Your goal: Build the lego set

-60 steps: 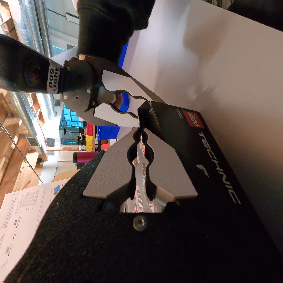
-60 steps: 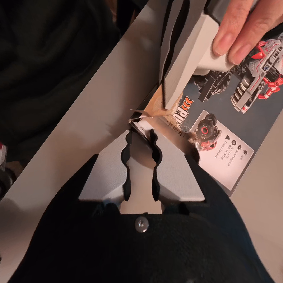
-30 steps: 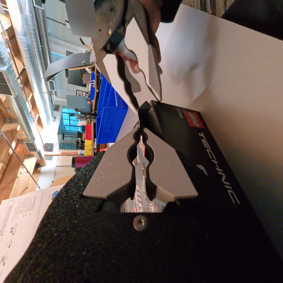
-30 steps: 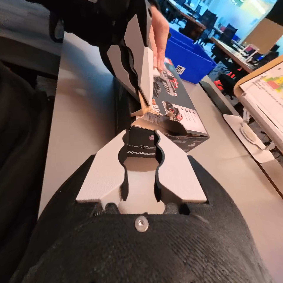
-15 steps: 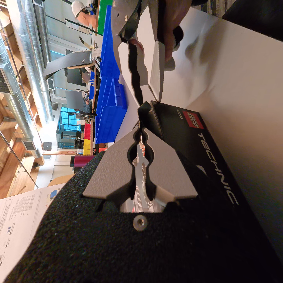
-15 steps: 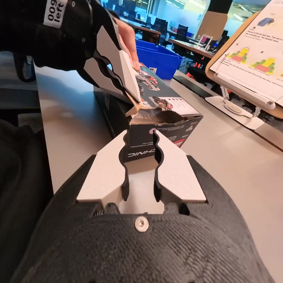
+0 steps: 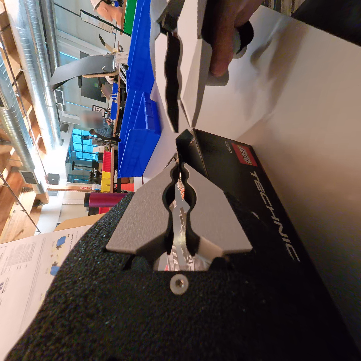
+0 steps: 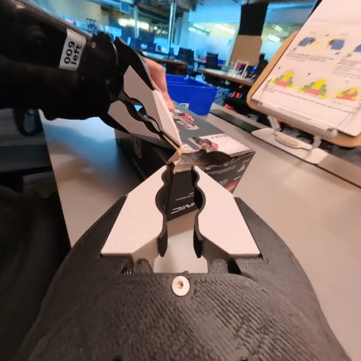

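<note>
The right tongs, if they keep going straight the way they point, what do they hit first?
Most likely the near end of the black lego box, around its left corner and the torn flap that the left tongs pinch. The open right tongs look very close, though depth is unclear.

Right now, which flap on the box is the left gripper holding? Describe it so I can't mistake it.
Start at the black lego box lying on the grey table. At its torn-open near end, the left gripper pinches a small flap at the top corner. It alone shows bare tan cardboard; the surrounding panels are printed.
</note>
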Demonstrator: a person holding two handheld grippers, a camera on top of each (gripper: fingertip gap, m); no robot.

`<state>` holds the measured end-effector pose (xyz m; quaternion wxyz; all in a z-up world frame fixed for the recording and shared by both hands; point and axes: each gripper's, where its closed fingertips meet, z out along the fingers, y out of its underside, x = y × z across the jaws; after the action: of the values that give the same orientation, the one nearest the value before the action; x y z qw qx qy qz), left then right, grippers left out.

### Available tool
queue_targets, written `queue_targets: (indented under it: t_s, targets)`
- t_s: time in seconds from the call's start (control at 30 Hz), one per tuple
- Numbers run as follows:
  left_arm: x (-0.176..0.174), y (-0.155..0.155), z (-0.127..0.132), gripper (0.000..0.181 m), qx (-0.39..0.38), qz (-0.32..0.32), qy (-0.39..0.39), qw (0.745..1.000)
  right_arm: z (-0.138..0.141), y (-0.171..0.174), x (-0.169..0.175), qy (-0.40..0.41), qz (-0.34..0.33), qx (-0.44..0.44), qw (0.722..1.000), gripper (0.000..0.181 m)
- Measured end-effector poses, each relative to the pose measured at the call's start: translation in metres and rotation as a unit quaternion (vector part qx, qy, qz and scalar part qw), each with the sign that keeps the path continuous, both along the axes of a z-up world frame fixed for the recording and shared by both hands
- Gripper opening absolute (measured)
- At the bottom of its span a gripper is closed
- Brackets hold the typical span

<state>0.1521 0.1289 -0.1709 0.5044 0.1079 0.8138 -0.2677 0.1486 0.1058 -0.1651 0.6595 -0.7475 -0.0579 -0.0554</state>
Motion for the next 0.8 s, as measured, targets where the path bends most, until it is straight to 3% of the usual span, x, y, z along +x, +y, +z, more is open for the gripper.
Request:
queue_targets:
  t_s: [0.5, 0.8]
  targets:
    - [-0.002, 0.002, 0.0, 0.0, -0.002, 0.0, 0.002, 1.0, -0.012, -0.003, -0.004, -0.019, 0.034, -0.038, 0.998, 0.0]
    - [0.002, 0.007, 0.001, 0.0, -0.004, 0.015, 0.005, 1.0, -0.011, 0.0, 0.008, -0.039, -0.021, -0.03, 0.999, 0.01]
